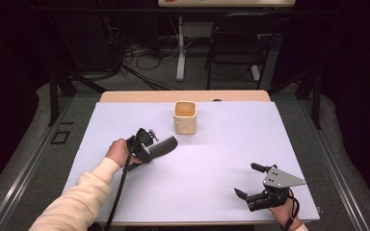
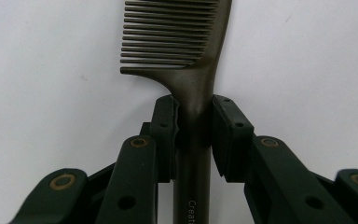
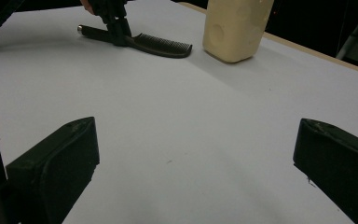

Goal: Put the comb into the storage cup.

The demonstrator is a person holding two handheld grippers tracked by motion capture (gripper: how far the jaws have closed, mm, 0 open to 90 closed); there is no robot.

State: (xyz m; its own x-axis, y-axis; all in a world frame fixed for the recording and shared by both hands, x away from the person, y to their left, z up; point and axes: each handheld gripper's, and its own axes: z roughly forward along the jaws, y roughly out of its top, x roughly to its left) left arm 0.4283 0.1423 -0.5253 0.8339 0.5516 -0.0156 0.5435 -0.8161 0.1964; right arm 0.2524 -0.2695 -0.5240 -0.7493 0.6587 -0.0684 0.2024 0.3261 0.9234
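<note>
Presently on the white table (image 1: 125, 120): one dark comb (image 1: 163, 146), lying flat left of centre, a little in front of and to the left of a cream square cup (image 1: 185, 117), the two apart. Left gripper (image 1: 147, 144): jaws set on either side of the comb's handle just below where the teeth begin; in the left gripper view the pads (image 2: 167, 126) lie against the handle (image 2: 193, 140) on both sides, pinching it, though how firmly cannot be told. Right gripper (image 1: 250, 181): resting near the table's front right corner, jaws spread wide with nothing between them, well apart from comb and cup. Risks, as judged: the hold sits close to the neck rather than at the handle's middle, so on a lift the long toothed end may droop or the comb may pivot between the pads; a smooth, narrow handle could also slide out if the squeeze is light; and a swing toward the cup could knock it, since the toothed end is the part nearest it. Orientation: long axis flat on the table, running from the person's left hand (image 1: 118, 151) out to the right and slightly away, toothed end leading toward the cup's side; in the right gripper view the teeth (image 3: 163, 45) face that camera.
</note>
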